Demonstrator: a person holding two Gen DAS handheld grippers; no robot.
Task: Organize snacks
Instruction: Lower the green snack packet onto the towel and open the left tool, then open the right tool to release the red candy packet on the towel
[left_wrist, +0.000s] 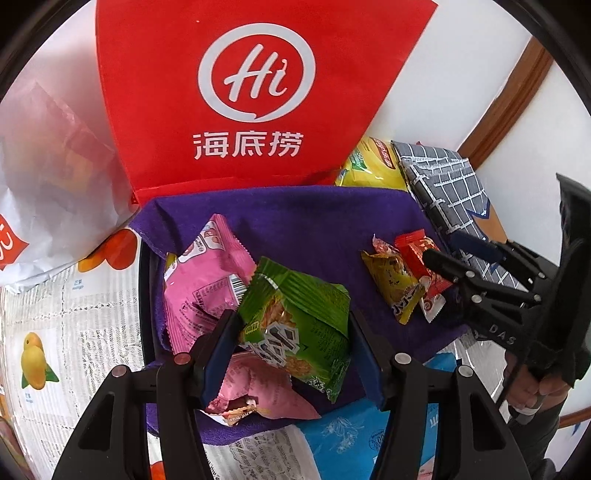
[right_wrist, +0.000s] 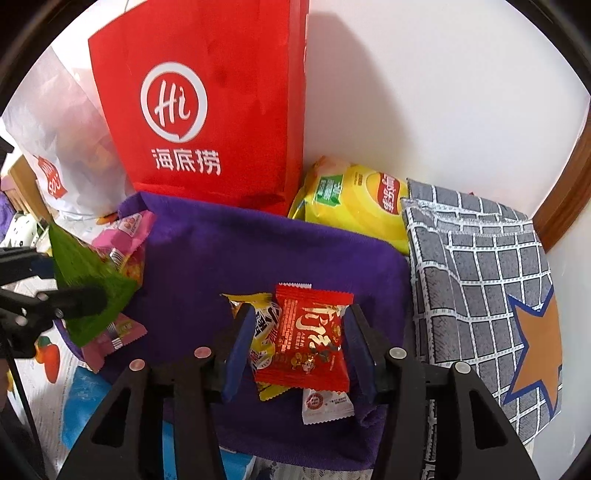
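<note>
**Both grippers poised over snack packets, sorting barely begun**

Left gripper (left_wrist: 291, 332) has its jaws spread around the green snack packet (left_wrist: 295, 325); the left blue pad touches the packet's edge while the right pad stands just clear, so whether it has a hold cannot be told. In the right wrist view that packet looks tilted up off the purple towel (left_wrist: 314, 221), though the blur there leaves this uncertain. Under and behind it lie pink snack packets (left_wrist: 207, 273). The right gripper (right_wrist: 299, 343) is likewise wide apart, straddling the red candy packet (right_wrist: 310, 339), which lies on a yellow packet (right_wrist: 255, 354) and a small white-ended one (right_wrist: 325, 404); neither pad visibly presses it.

Judging by how things lie, little is sorted: two loose heaps sit on the towel, well apart, and every packet there has yet to find a place. Where they should go is not shown.

Beyond the towel stand a red paper bag (left_wrist: 240, 92), a yellow chip bag (right_wrist: 354, 199), a grey checked pouch (right_wrist: 480, 277) with an orange star, and a white plastic bag (left_wrist: 48, 177).

Only the left wrist view shows the fruit-printed tablecloth (left_wrist: 55, 332) clearly and the person's hand (left_wrist: 535, 391) on the other tool. Only the right wrist view shows the pouch's star and the chip bag's full front.
</note>
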